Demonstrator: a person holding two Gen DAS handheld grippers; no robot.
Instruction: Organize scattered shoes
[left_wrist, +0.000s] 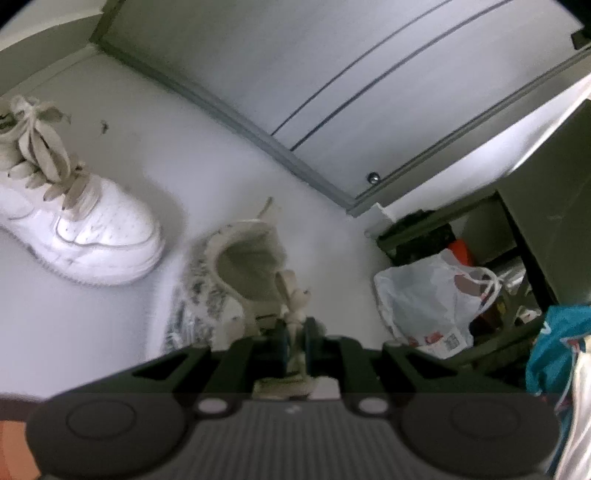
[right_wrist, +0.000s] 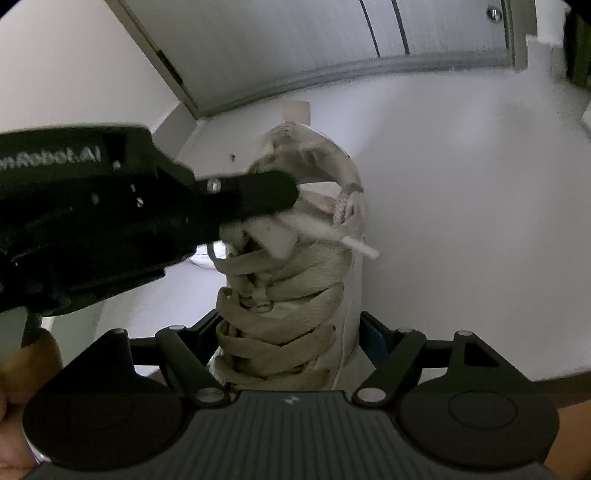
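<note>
On the left of the floor, a white sneaker (left_wrist: 79, 225) stands apart while the left gripper (left_wrist: 293, 341) is clenched on the tongue and lace of a second, patterned shoe (left_wrist: 221, 291). The right gripper (right_wrist: 291, 343) straddles that shoe's laced front, jaws spread on either side, not visibly pressing. I judge the thin pinch may slip, or tug the lace (right_wrist: 347, 236) loose, if it lifts before the right closes.

A sneaker (left_wrist: 85, 225) lies left of the held shoe (left_wrist: 236, 280); a bag (left_wrist: 424, 299) sits right.
</note>
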